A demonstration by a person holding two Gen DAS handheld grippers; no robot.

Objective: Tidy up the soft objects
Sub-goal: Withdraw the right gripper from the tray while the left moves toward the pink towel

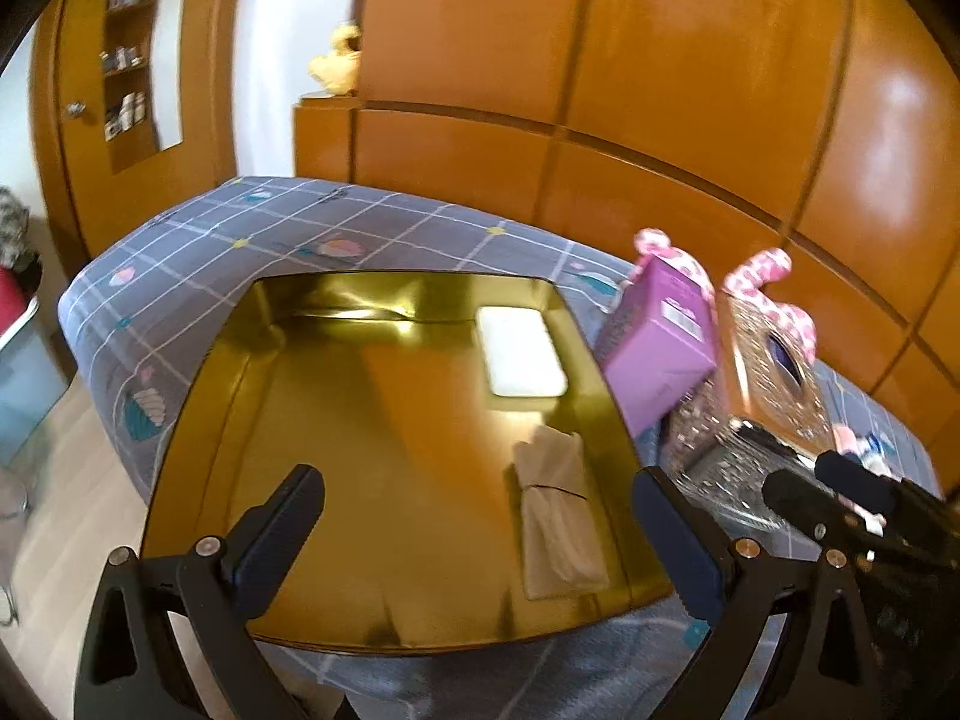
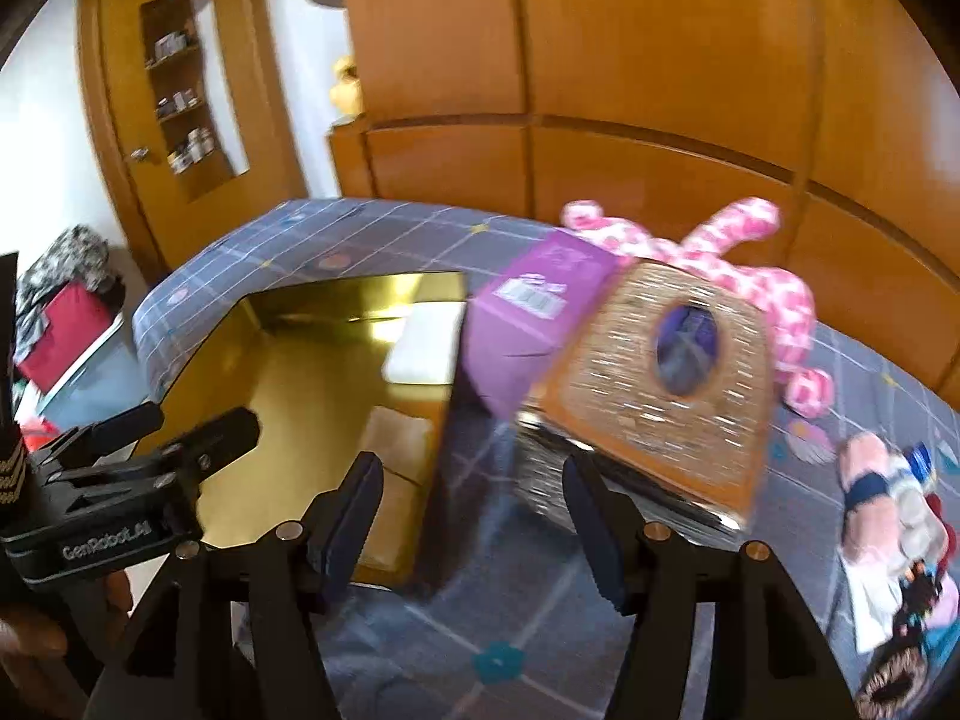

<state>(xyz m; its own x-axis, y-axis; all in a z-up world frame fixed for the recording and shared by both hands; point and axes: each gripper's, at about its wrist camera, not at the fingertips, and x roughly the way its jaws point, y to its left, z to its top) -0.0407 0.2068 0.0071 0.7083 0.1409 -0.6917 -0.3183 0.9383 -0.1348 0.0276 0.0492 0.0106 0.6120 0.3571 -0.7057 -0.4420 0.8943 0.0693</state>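
A shiny gold tray (image 1: 336,420) lies on a bed with a grey checked sheet (image 1: 198,240). In the tray lie a white pad (image 1: 521,351) and a folded beige cloth (image 1: 558,516). My left gripper (image 1: 480,534) is open and empty above the tray's near edge. My right gripper (image 2: 474,516) is open and empty just right of the tray (image 2: 288,396), near a glittery gold tissue box (image 2: 660,384). A purple box (image 2: 534,324) leans on it. A pink spotted plush (image 2: 774,300) lies behind, and a doll (image 2: 894,516) lies at the right.
Wooden wardrobe panels (image 1: 660,90) run behind the bed. A wooden door with a shelf niche (image 1: 126,60) stands at the left. A yellow plush (image 1: 336,60) sits on a low cabinet. Red and patterned items (image 2: 66,312) lie on the floor at the left.
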